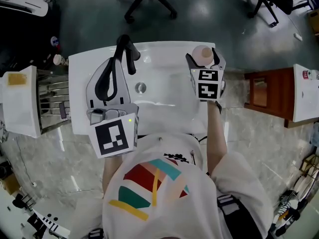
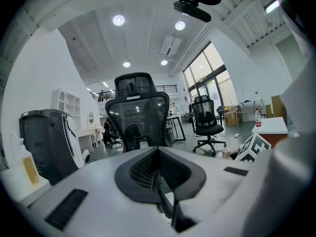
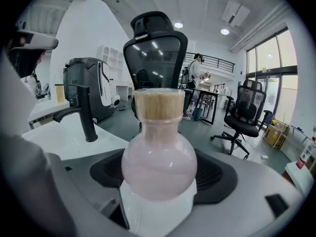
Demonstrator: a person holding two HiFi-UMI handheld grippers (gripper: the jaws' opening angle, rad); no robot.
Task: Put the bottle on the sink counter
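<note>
Looked like an open-plan office hall used as a test space. Marked out by black mesh-back swivel office chairs [image 2: 137, 110] on a grey polished floor [image 1: 209, 24], tall glazed window wall [image 2: 205, 78], round recessed ceiling lights [image 2: 118, 19], white ceiling air-conditioning unit [image 2: 170, 46], brown cardboard boxes [image 2: 231, 116]. Held a white freestanding washbasin [image 1: 159, 48] with black tap [image 1: 124, 49] out on the open floor.

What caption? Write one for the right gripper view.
Right gripper holds round pink bottle, tan cap; black faucet at left.
</note>
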